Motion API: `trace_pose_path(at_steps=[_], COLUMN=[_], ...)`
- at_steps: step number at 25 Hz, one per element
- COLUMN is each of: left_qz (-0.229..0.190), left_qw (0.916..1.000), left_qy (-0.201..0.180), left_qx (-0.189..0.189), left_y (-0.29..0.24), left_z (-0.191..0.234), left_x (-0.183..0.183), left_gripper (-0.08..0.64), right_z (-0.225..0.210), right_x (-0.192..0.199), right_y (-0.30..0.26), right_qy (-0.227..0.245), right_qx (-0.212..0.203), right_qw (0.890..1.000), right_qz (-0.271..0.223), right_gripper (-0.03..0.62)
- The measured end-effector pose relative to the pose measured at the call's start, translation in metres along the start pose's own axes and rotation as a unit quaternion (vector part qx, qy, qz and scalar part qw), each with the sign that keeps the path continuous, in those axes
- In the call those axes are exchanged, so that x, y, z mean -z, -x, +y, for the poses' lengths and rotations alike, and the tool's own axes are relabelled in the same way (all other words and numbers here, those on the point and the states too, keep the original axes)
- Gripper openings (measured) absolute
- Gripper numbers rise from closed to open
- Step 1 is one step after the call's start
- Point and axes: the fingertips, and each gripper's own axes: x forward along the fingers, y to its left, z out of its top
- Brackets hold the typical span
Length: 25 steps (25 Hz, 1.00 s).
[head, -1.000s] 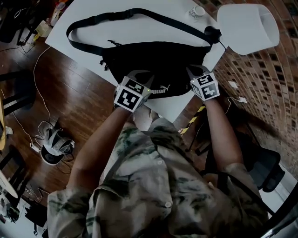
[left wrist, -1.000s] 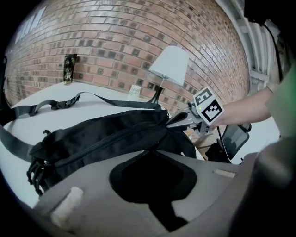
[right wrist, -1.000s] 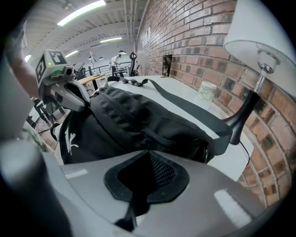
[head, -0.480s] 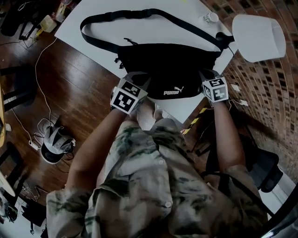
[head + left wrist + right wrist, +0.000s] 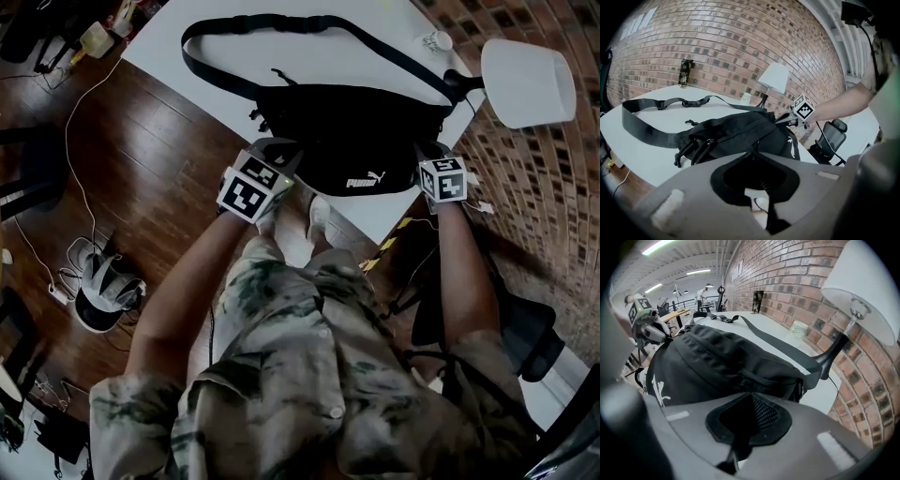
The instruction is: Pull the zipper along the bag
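Since a moment ago, the left gripper (image 5: 272, 155) has slid to the near left corner of the black fabric belt bag (image 5: 347, 141) on the white table (image 5: 187, 56), while the right gripper (image 5: 427, 150) stays at its right end. Both tongs are pinched together, empty. The bag looks zipped, with nothing inside showing, so pulling seems not yet started.

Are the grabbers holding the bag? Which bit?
Cannot be told. The left gripper and right gripper have jaws together at the black bag's near edge, one at each end; any pinch of fabric doesn't show.
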Motion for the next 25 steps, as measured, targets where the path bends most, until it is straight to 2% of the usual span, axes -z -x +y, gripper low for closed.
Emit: trace_pose_path(at_steps=[5,6,7,10,13,19,25], left_qz=[-0.019,-0.024,-0.029,-0.045,-0.053,-0.093,-0.143], left_qw=[0.9995,0.9991,0.9986,0.9964,0.9944,0.9879,0.9790], left_qy=[-0.018,-0.023,-0.026,-0.031,-0.031,-0.041,-0.038], left_qx=[-0.018,-0.026,-0.036,-0.065,-0.086,-0.118,-0.140], left_y=[0.008,0.013,0.020,0.045,0.075,0.143,0.223], left_z=[-0.002,-0.002,-0.002,-0.007,-0.030,-0.129,-0.282], left_x=[-0.002,-0.001,-0.001,0.001,0.010,0.041,0.078], left_gripper=[0.054,0.057,0.057,0.057,0.057,0.055,0.054], right_z=[0.004,0.010,0.018,0.045,0.077,0.134,0.182], right_x=[-0.002,-0.005,-0.007,-0.006,0.016,0.098,0.188], right_y=[0.030,0.041,0.053,0.095,0.135,0.219,0.312], right_qy=[-0.001,-0.004,-0.008,-0.016,-0.025,-0.021,-0.007], right_qx=[0.024,0.021,0.018,0.006,-0.012,-0.043,-0.057], right_qw=[0.999,0.998,0.997,0.992,0.986,0.975,0.964], right_qz=[-0.048,-0.062,-0.078,-0.123,-0.162,-0.217,-0.258], right_gripper=[0.013,0.050,0.060,0.058,0.048,0.046,0.035])
